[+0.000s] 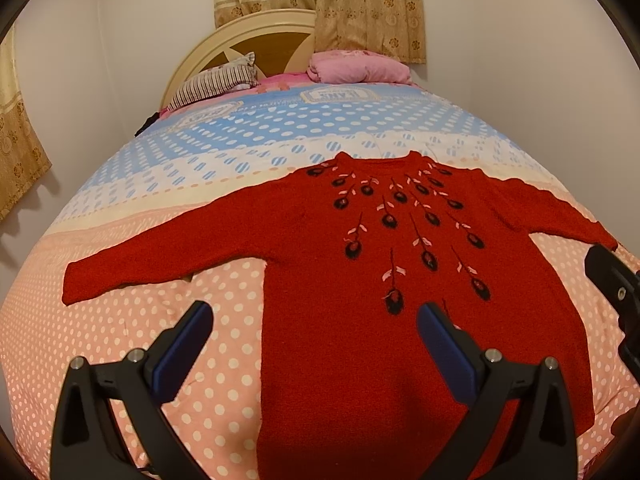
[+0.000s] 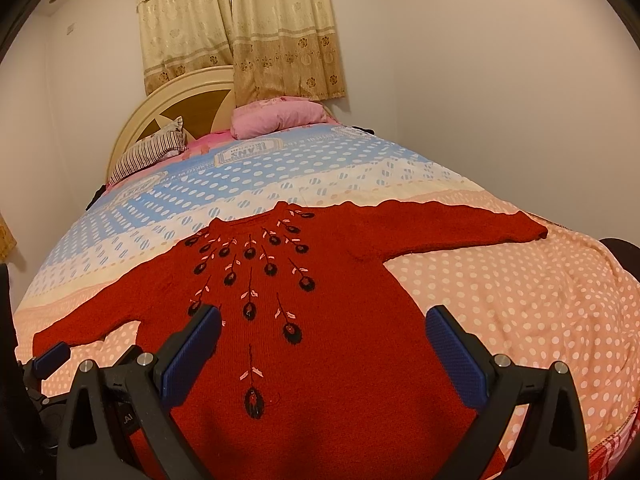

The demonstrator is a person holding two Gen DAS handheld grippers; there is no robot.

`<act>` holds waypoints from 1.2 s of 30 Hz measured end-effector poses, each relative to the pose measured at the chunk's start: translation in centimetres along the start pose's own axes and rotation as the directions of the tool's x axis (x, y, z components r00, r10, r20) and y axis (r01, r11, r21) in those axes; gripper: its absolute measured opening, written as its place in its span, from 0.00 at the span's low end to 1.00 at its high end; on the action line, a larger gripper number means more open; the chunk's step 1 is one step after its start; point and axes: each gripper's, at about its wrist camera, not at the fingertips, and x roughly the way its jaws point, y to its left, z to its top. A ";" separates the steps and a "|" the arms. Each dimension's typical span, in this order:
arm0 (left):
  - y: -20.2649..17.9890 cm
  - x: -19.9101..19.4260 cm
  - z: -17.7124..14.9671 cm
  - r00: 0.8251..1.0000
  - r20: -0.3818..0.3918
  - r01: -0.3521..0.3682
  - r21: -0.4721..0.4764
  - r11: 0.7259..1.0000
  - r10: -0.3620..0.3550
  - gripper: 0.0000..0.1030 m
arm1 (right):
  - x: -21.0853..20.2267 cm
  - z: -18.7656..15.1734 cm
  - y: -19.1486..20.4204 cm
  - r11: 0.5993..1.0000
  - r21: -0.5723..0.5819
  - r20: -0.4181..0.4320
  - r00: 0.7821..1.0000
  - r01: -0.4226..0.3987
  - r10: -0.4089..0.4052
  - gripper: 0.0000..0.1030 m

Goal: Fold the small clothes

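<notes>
1. The left gripper (image 1: 314,322) hung with its blue-padded jaws spread wide and nothing between them, above the lower left side edge of the red sweater (image 1: 380,280). One finger stood over the bedspread (image 1: 120,320) and the other over the knit.
2. The right gripper (image 2: 323,326) was likewise spread wide and held nothing, poised over the sweater's lower right body, its right finger close to the side edge.
3. The sweater lay flat and face up on the bedspread, neckline toward 12 o'clock, hem toward 6 o'clock under both tools, sleeves stretched out toward 9 and 3 o'clock.
4. Bare polka-dot bedspread lay around the sleeves on both sides and beyond the neckline toward 12 o'clock.
5. The left view showed the left sleeve's whole length and cuff; the right gripper cut in at 3 o'clock near the other cuff. The right view showed the right sleeve to its cuff, with the left gripper at 8 o'clock.
6. At 12 o'clock sat a striped pillow (image 1: 216,82), a pink pillow (image 1: 360,66), the headboard (image 1: 240,32) and curtains (image 1: 320,0).
</notes>
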 end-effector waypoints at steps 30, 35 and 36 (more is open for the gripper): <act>-0.4 2.0 0.0 0.999 -0.036 0.004 -0.013 1.000 -0.005 1.00 | 1.6 0.0 -0.6 1.000 0.011 -0.029 1.000 0.001 -0.001 0.99; -0.7 3.2 0.3 0.999 -0.050 -0.001 -0.007 1.000 0.001 1.00 | 2.6 0.4 -1.0 1.000 0.016 -0.042 0.999 0.008 -0.007 0.99; -0.8 3.4 0.4 0.999 -0.053 -0.003 -0.005 1.000 0.002 1.00 | 2.9 0.5 -1.1 1.000 0.017 -0.044 0.999 0.010 -0.009 0.99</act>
